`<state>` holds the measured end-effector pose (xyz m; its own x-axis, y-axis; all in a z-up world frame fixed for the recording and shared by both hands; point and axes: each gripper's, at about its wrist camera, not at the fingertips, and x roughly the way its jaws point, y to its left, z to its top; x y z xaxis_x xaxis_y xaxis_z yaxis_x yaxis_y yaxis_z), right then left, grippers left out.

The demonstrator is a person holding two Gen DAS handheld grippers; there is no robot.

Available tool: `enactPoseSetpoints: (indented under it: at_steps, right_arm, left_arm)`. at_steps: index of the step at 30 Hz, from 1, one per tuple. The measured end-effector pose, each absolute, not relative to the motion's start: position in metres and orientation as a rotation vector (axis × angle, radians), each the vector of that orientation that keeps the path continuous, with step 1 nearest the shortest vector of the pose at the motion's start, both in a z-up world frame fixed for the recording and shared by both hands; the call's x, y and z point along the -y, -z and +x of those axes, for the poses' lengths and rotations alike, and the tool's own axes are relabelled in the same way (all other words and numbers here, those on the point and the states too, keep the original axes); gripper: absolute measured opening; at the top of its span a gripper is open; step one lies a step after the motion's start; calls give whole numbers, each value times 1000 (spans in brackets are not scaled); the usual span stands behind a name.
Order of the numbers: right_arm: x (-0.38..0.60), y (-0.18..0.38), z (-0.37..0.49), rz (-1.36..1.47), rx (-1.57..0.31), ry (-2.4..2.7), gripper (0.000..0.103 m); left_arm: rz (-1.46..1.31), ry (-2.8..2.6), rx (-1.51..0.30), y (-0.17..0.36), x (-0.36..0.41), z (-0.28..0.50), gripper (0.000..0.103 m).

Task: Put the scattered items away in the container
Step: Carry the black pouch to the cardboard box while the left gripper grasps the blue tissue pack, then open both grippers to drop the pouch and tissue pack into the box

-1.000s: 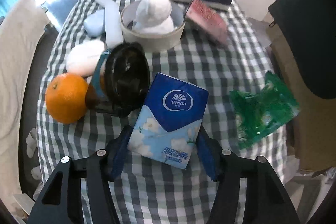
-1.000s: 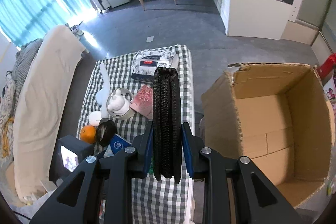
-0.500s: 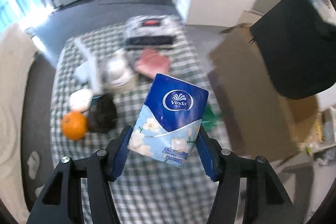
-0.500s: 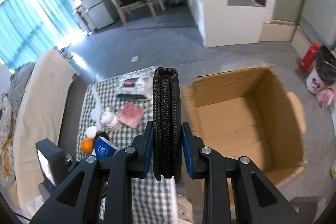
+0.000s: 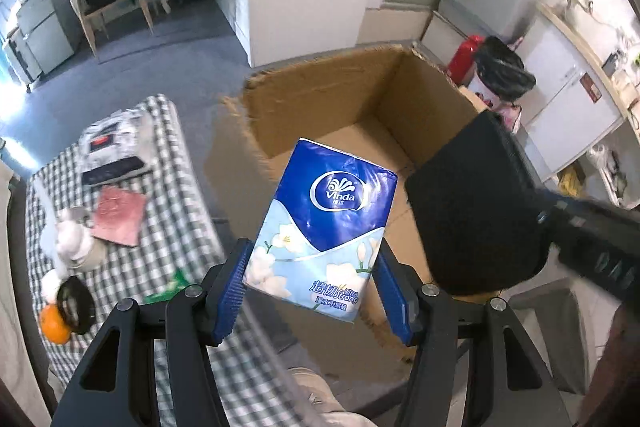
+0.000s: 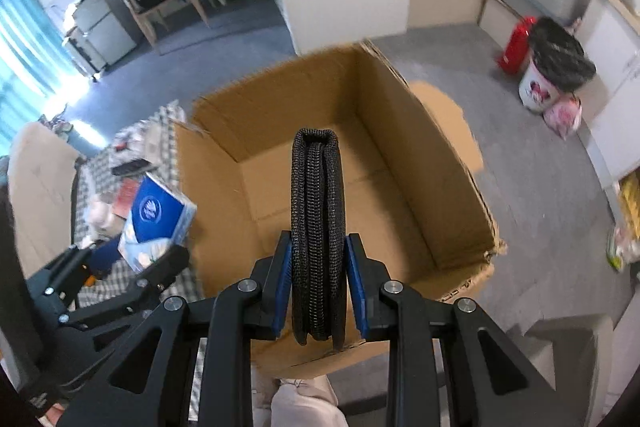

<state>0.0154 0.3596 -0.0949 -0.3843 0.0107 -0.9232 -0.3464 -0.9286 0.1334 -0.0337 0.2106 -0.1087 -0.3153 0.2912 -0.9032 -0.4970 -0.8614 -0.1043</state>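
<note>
Both grippers have swung from table to cardboard box (image 6: 340, 163) at frame centre, left gripper (image 5: 314, 291) clamped on tissue pack (image 5: 324, 235), right gripper (image 6: 318, 287) on black pouch (image 6: 318, 227), poised for dropping.

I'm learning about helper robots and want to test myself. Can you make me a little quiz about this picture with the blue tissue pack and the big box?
1. True or false: the cardboard box already has items lying inside it.
2. What does the right gripper hold? A) an orange B) a black mesh pouch C) a bowl
3. Fill in: the left gripper is clamped on the ____.

Key: 1 false, its visible floor is bare. 2 B. 3 tissue pack. The orange sits on the checked table.
</note>
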Motion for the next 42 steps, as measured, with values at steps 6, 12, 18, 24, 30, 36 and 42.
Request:
enactPoseSetpoints:
  at_steps: [6, 12, 18, 24, 30, 36, 42]
  right_arm:
    - [-379, 145, 13, -1676, -460, -2329, 25]
    - [-387, 163, 12, -1695, -491, -2308, 26]
    - [-386, 149, 10, -1646, -507, -2359, 22]
    - [-390, 141, 11, -1609, -476, -2329, 29]
    - [-415, 124, 28, -1515, -574, -2287, 68]
    - [-406, 104, 23, -1508, -517, -2321, 68]
    - [-360, 65, 9, -1502, -503, -2488, 68]
  left_arm:
    - [-1498, -2187, -304, 128, -236, -33, 61]
    - [-1502, -2228, -359, 131, -251, -35, 61]
    - [-1445, -2257, -361, 114, -254, -38, 61]
    - [-1395, -2216, -330, 100, -268, -36, 62]
    - [-1504, -2258, -256, 107, -255, -48, 102]
    - [-1476, -2303, -330, 97, -241, -48, 103]
    - [-1468, -2445, -260, 72, -164, -54, 103]
